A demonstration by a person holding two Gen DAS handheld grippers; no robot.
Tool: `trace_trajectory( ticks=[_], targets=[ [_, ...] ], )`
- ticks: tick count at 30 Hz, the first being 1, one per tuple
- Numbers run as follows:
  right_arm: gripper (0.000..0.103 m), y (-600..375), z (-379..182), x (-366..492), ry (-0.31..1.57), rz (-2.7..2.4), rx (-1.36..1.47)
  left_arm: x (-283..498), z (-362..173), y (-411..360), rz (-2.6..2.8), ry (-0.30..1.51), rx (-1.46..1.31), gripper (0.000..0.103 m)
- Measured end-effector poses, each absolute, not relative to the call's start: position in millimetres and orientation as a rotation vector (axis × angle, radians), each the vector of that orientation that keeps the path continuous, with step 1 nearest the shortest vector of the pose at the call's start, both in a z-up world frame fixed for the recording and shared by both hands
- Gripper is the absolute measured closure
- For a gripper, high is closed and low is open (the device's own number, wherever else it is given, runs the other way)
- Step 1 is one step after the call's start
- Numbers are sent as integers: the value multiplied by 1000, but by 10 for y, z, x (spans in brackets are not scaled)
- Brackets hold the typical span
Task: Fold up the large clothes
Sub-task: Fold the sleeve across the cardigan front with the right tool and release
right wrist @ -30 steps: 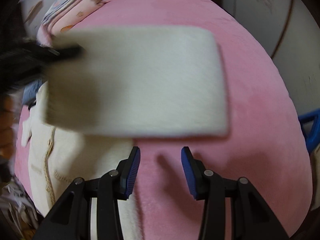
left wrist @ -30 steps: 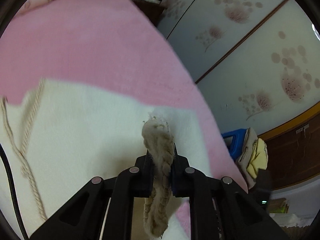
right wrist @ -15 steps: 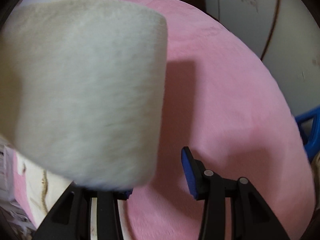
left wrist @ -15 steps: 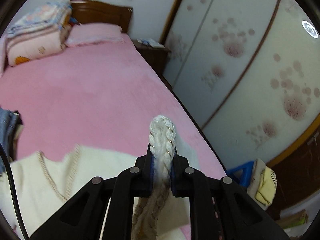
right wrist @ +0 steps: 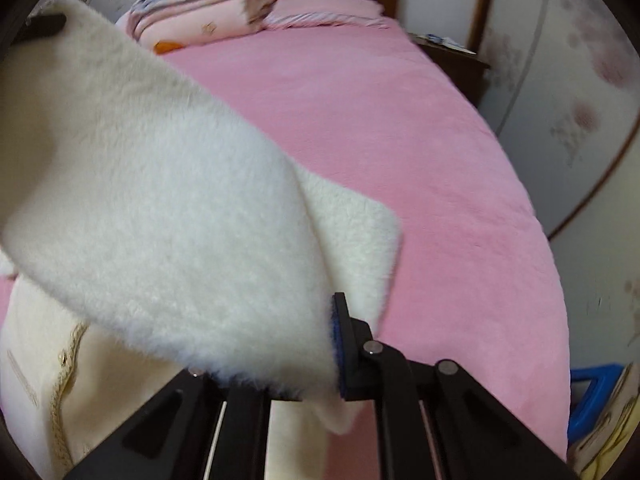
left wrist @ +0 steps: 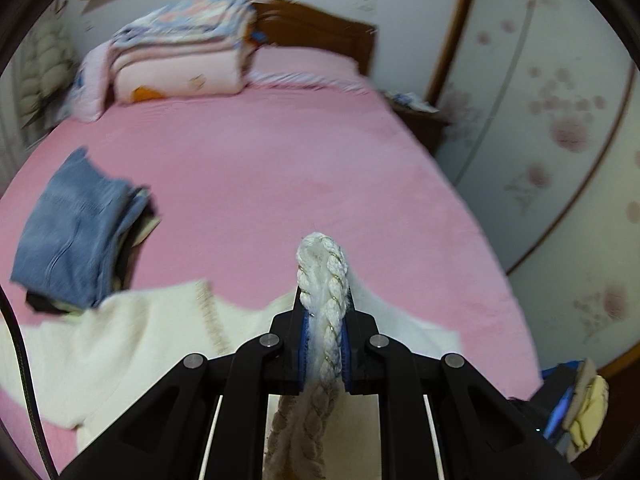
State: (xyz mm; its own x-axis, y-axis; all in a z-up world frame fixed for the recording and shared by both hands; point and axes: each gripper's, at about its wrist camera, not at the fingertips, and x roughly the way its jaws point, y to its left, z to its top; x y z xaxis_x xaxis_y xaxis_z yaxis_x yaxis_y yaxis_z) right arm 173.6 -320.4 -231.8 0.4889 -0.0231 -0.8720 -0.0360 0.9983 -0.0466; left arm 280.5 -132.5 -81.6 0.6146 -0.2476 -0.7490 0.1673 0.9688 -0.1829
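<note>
A cream fleece garment with braided trim lies partly on the pink bed. My left gripper is shut on its thick braided edge, which sticks up between the blue pads and hangs below them. In the right wrist view a big fluffy flap of the same garment is lifted and drapes across my right gripper. Its jaws are closing with the fleece between them. The right finger presses against the fabric, and the left finger is hidden under it.
Folded blue jeans lie on the bed's left side. Stacked quilts and a pillow sit at the wooden headboard. A nightstand and flowered wardrobe doors flank the right. A blue stool with clothes stands near the foot.
The left gripper rose and tilted up with the braid still clamped, so the whole bed shows. The fleece flap swung over the right gripper, whose jaws closed in on it.
</note>
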Motion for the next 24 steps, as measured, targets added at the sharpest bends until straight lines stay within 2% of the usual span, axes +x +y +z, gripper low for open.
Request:
trace_trajectory(
  ticks=[1, 4, 6, 14, 18, 24],
  targets=[
    [91, -3177, -2340, 1738, 1071, 15, -64, 2804, -894, -1262, -225, 889, -100, 93],
    [71, -3119, -2437, 1681, 1097, 17, -75, 2807, -1124, -1050, -195, 915, -99, 93],
    [63, -3114, -2484, 1620, 1115, 13, -83, 2829, -1277, -973, -190, 940, -95, 92],
    [62, -3512, -2329, 1397, 1155, 147, 128, 2828, -1989, -926, -200, 1081, -47, 92],
    [57, -3775, -2182, 1534, 1129, 160, 217, 2777, -2292, -848, -170, 1128, -21, 92],
    [57, -4050, -2249, 1852, 1141, 22, 184, 2756, -2481, -599, -144, 1155, -77, 92]
  ],
)
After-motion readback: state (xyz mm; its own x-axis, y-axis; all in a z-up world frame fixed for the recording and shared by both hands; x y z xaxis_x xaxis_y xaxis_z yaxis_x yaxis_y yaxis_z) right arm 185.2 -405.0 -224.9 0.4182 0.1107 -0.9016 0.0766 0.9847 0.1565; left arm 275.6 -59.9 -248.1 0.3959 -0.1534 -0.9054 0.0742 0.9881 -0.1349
